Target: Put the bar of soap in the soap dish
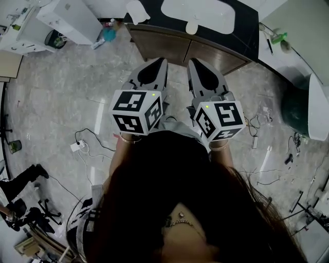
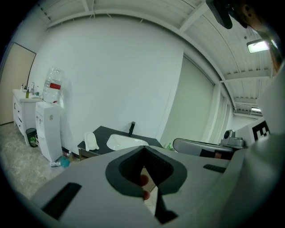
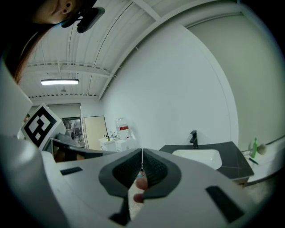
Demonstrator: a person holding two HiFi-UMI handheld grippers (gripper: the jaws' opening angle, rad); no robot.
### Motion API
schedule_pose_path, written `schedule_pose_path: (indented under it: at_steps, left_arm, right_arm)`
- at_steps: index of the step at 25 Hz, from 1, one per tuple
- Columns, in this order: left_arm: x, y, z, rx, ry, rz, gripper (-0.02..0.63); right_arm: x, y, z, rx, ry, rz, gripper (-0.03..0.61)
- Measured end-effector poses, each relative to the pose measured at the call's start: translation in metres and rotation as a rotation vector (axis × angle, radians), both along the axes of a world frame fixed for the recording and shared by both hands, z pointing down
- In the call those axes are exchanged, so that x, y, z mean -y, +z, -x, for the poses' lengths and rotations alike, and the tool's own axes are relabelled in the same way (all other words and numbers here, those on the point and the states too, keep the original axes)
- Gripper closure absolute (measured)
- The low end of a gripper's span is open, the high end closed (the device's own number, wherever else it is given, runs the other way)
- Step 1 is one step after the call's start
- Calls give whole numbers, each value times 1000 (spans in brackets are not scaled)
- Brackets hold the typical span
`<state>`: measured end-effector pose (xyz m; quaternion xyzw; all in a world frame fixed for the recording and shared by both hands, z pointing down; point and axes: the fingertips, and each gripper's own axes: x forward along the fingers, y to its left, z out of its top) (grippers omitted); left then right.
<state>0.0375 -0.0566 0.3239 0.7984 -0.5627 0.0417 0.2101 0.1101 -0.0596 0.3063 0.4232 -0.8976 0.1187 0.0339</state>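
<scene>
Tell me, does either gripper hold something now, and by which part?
Nothing is held: the left gripper and the right gripper each have jaws closed together with nothing between them.

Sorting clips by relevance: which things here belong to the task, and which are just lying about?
Job: left gripper, right gripper, both shut, empty; likely vanity counter, sink. The soap and dish not made out.
Lying about: water dispenser, floor cables, green bottle.

I'm seeing cables [image 1: 91, 134] trailing over a grey marbled floor [image 1: 56, 92], a black countertop [image 1: 245, 25] carrying a white sink basin [image 1: 198, 11], a water dispenser [image 2: 50, 129] standing by the white wall [image 2: 116, 67], a strip light [image 3: 59, 82] glowing overhead.
</scene>
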Motion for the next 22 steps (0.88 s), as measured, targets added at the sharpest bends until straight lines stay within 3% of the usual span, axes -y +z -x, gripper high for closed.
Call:
schedule_pose_path:
  at_steps: [22]
  left_arm:
    - [230, -1, 78, -27, 139, 13, 619]
  right_arm:
    - [216, 7, 70, -21, 155, 53, 561]
